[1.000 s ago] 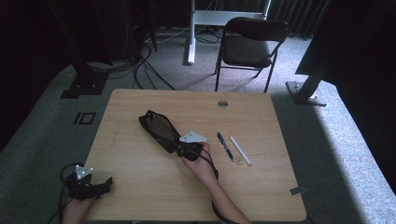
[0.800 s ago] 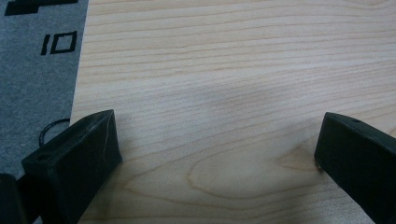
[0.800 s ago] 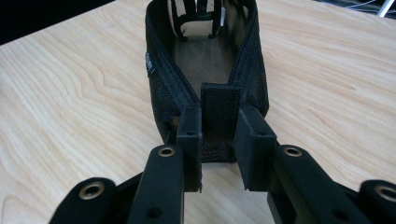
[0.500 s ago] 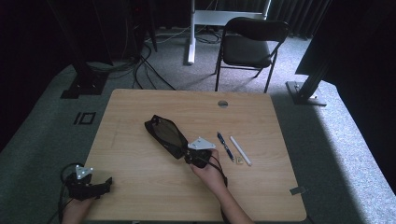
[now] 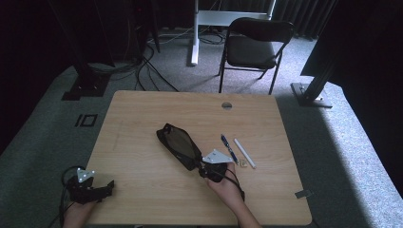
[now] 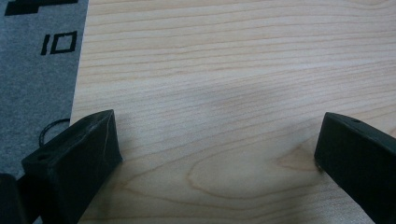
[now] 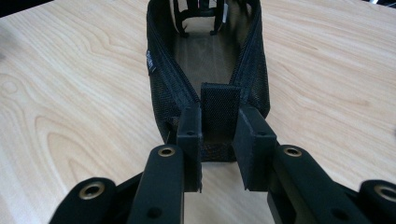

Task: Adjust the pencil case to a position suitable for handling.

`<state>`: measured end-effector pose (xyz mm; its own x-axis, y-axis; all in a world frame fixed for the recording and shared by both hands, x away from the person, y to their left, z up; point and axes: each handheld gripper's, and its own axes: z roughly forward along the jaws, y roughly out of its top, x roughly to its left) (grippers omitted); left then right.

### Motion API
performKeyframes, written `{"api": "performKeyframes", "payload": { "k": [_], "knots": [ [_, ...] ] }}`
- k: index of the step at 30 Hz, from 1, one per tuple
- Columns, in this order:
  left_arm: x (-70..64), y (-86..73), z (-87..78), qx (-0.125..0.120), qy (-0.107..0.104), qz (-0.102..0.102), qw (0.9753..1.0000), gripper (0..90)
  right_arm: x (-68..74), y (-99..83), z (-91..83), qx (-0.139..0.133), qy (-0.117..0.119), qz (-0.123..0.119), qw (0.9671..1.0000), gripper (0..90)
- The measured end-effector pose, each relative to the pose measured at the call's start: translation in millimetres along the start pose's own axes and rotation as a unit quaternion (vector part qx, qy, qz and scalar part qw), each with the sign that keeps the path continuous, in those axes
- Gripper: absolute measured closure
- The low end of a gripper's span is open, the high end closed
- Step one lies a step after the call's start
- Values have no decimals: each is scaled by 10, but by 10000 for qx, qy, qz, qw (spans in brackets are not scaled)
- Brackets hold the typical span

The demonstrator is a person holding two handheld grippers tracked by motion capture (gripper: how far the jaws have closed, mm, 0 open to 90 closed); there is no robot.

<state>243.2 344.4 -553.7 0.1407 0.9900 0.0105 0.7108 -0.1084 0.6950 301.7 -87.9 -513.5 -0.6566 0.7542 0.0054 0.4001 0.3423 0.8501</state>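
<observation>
A pale wooden desk (image 5: 142, 190) is standing on grey carpet in a dim room, and I am looking across it from the person's side. Nearest, at the front left corner, the left tool (image 5: 90, 189) is resting low with its jaws wide apart over bare wood. Just beyond, right of centre, the right tool (image 5: 215, 170) is gripping the near end tab of a black mesh pouch (image 5: 178, 145), its jaws clamped together on that tab. The pouch is lying on the desk with its long axis running away from the tool, up and leftward toward the middle. The right hand (image 5: 227, 186) is reaching forward, forearm angled in from the front edge. Beside it are lying a blue pen (image 5: 228, 147) and a white pen (image 5: 244, 153). Farther off, a black chair (image 5: 252, 47) is standing behind the desk.
</observation>
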Motion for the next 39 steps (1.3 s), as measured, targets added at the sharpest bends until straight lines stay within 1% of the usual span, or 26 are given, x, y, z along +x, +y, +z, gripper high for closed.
{"api": "performKeyframes", "payload": {
  "k": [2, 4, 5, 6, 8, 10, 14, 20, 26, 31, 33, 37, 39],
  "knots": [
    [0, 0, 0, 0, 0, -1, 10000, 2, -4, -28, -41, -3, 12, 31, 10000, 730],
    [0, 0, 0, -1, 0, -2, 10000, 2, -7, -44, -56, 10, -13, 7, 10000, 730],
    [-1, 0, 0, -1, 0, -5, 10000, 2, -23, -75, -88, 70, -20, 28, 10000, 730],
    [0, 0, 0, 0, 0, 0, 10000, 2, -28, -90, -107, 61, -24, 66, 10000, 731],
    [0, 0, 0, 0, 0, -3, 10000, 3, -37, -114, -152, 76, -33, 49, 10000, 730],
    [0, 0, 0, 1, 0, 0, 10000, 2, -42, -140, -202, 22, -25, 63, 10000, 730],
    [0, 0, 0, 0, 0, 0, 10000, 2, -65, -221, -292, 55, -21, 63, 10000, 730],
    [0, 0, 0, 1, 1, -1, 10000, 2, -109, -275, -408, 46, -112, 110, 9999, 730],
    [0, 1, -1, 9, 1, 2, 10000, 2, -124, -332, -506, 78, -108, 85, 9999, 730],
    [-2, 1, 0, -3, 0, -12, 10000, 3, -121, -438, -645, 137, -35, 89, 9999, 730],
    [-2, 1, 0, -2, 0, -10, 10000, 3, -123, -470, -691, 139, -46, 91, 9999, 730],
    [-2, 1, 0, -1, 0, -10, 10000, 2, -144, -529, -770, 129, -40, 152, 9998, 730],
    [3, 1, -2, 9, 7, 25, 10000, 2, -155, -552, -807, 135, -39, 204, 9997, 730]
  ]
}}
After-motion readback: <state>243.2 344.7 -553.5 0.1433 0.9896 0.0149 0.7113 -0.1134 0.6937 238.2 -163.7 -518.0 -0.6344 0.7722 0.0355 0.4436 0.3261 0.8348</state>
